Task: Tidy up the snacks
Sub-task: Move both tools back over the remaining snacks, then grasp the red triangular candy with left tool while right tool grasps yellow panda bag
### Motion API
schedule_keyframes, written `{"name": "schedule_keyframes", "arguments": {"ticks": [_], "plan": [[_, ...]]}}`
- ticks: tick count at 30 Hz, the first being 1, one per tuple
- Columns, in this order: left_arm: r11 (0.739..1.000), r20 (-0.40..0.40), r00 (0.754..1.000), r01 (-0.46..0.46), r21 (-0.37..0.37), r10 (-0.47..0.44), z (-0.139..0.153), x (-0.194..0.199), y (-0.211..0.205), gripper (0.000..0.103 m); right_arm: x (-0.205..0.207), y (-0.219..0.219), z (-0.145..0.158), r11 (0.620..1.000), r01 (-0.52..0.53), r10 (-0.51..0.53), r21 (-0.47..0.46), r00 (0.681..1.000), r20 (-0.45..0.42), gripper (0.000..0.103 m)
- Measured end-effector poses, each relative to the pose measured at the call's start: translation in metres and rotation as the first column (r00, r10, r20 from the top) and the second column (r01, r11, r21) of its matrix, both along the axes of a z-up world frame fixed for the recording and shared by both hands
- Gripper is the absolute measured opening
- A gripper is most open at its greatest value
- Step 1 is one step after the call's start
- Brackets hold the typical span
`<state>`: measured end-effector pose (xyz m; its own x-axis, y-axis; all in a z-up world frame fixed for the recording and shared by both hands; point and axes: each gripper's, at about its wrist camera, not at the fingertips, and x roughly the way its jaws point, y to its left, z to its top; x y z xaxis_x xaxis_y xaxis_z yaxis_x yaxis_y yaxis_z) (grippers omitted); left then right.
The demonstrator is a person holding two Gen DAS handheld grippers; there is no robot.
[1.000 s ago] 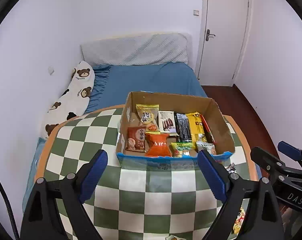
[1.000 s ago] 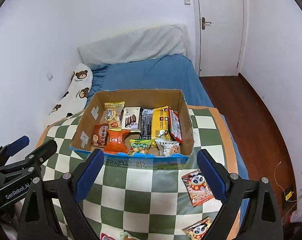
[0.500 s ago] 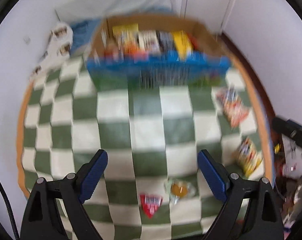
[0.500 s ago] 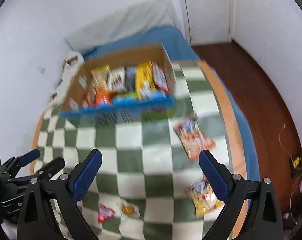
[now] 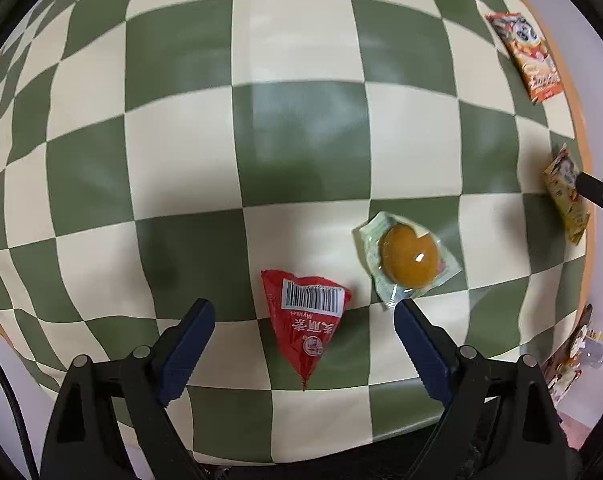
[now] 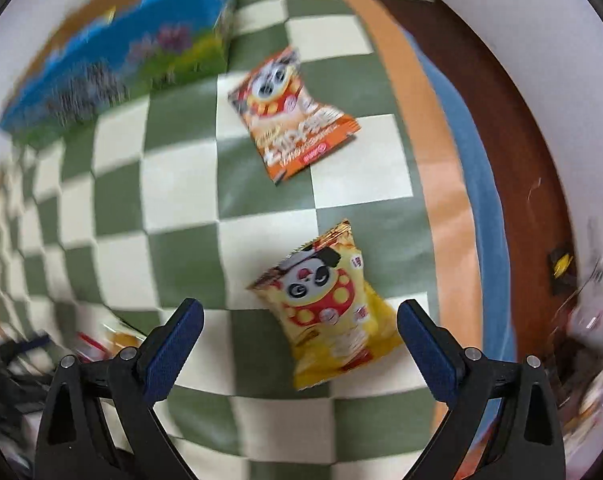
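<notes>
Left tool (image 5: 303,330), pads apart, straddles the red triangular packet (image 5: 307,316); right tool (image 6: 299,328) likewise over the yellow panda bag (image 6: 329,308).

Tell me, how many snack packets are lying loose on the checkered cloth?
4. A red triangular packet and a clear packet holding an orange jelly lie below the left gripper; an orange panda bag and a yellow panda bag lie near the right gripper. More may be hidden.
</notes>
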<state>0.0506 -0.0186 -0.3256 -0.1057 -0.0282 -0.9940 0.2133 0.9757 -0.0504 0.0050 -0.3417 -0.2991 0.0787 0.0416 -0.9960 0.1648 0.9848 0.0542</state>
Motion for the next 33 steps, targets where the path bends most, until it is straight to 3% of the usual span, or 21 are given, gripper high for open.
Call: {"name": "schedule_keyframes", "arguments": {"ticks": [4, 6, 7, 13, 17, 19, 21, 23, 24, 26, 33], "plan": [[1.000, -0.021, 1.000, 0.000, 0.005, 0.000, -0.008, -0.008, 0.000, 0.092, 0.013, 0.006, -0.034, 0.990, -0.119, 0.115, -0.070, 0.992, -0.059, 0.097], [1.000, -0.031, 0.999, -0.009, 0.000, 0.009, -0.011, -0.012, 0.002, 0.092, 0.017, 0.006, -0.050, 0.990, -0.127, 0.121, -0.069, 0.989, -0.089, 0.083], [1.000, -0.033, 0.999, -0.013, -0.003, 0.013, -0.012, -0.014, 0.004, 0.092, 0.018, 0.004, -0.054, 0.994, -0.105, 0.101, -0.043, 0.990, -0.094, 0.077], [0.998, -0.063, 0.997, -0.041, -0.039, 0.038, -0.016, -0.014, 0.022, 0.092, 0.005, -0.002, -0.060, 0.988, 0.080, -0.065, 0.133, 0.991, -0.116, 0.072], [0.995, -0.085, 0.995, -0.061, -0.073, 0.055, -0.023, -0.015, 0.030, 0.092, -0.004, 0.009, -0.061, 0.958, 0.132, -0.093, 0.254, 0.983, -0.157, 0.072], [0.993, -0.094, 0.994, -0.072, -0.092, 0.063, -0.028, -0.015, 0.032, 0.092, -0.006, 0.014, -0.061, 0.954, 0.128, -0.085, 0.270, 0.982, -0.167, 0.074], [0.992, -0.099, 0.993, -0.070, -0.101, 0.060, -0.033, -0.015, 0.034, 0.085, -0.006, 0.019, -0.058, 0.959, 0.108, -0.066, 0.261, 0.984, -0.164, 0.080], [0.993, -0.103, 0.993, -0.068, -0.095, 0.058, -0.039, -0.015, 0.034, 0.051, -0.007, 0.022, -0.056, 0.963, 0.098, -0.057, 0.252, 0.984, -0.167, 0.081], [0.994, -0.113, 0.992, -0.066, -0.092, 0.056, -0.043, -0.016, 0.035, 0.045, -0.007, 0.022, -0.057, 0.963, 0.101, -0.060, 0.249, 0.984, -0.169, 0.081], [0.994, -0.115, 0.992, -0.063, -0.088, 0.053, -0.045, -0.017, 0.036, 0.039, -0.004, 0.023, -0.057, 0.965, 0.099, -0.058, 0.243, 0.984, -0.169, 0.081], [0.995, -0.082, 0.995, -0.060, -0.077, 0.054, -0.037, -0.016, 0.042, 0.034, 0.014, 0.032, -0.061, 0.970, 0.113, -0.080, 0.215, 0.985, -0.153, 0.081]]}}
